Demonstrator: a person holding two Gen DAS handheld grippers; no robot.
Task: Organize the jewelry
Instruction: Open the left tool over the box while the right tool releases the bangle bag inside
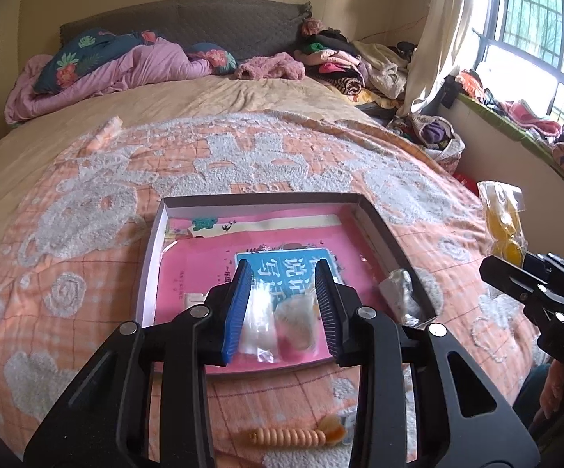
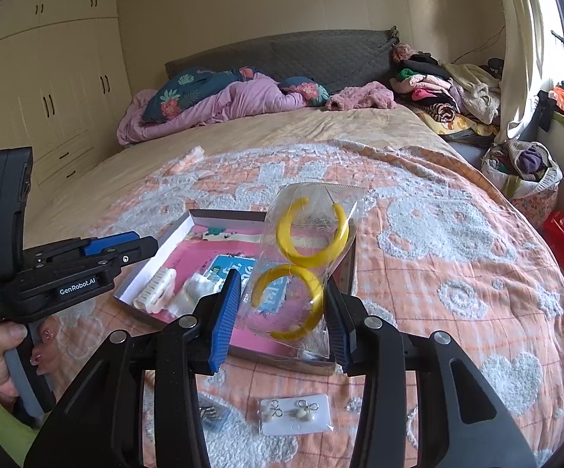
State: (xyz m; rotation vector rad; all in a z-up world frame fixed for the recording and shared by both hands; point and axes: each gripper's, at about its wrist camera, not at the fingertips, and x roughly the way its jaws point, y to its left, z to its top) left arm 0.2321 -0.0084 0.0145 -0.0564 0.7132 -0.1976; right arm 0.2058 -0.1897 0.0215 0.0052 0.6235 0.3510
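A shallow open box (image 1: 262, 198) (image 2: 219, 216) lies on the orange bedspread with a pink book (image 1: 204, 269) as its floor. In it lie a white hair clip (image 2: 155, 292) (image 1: 256, 323) and a pale bagged piece (image 2: 198, 292) (image 1: 295, 323). My left gripper (image 1: 284, 269) (image 2: 145, 243) hovers above them, jaws apart and nothing pressed between them. My right gripper (image 2: 282, 279) (image 1: 496, 269) is shut on a clear bag of yellow hoop earrings (image 2: 305, 249) (image 1: 502, 226), held upright over the box's near right side.
A silvery packet (image 1: 403, 292) sits in the box's right corner. On the bedspread near me lie a beaded piece (image 1: 286, 436), a white earring card (image 2: 295, 413) and a small bag of metal bits (image 2: 211, 413). Folded clothes (image 2: 438, 89) pile up at the bed's far right.
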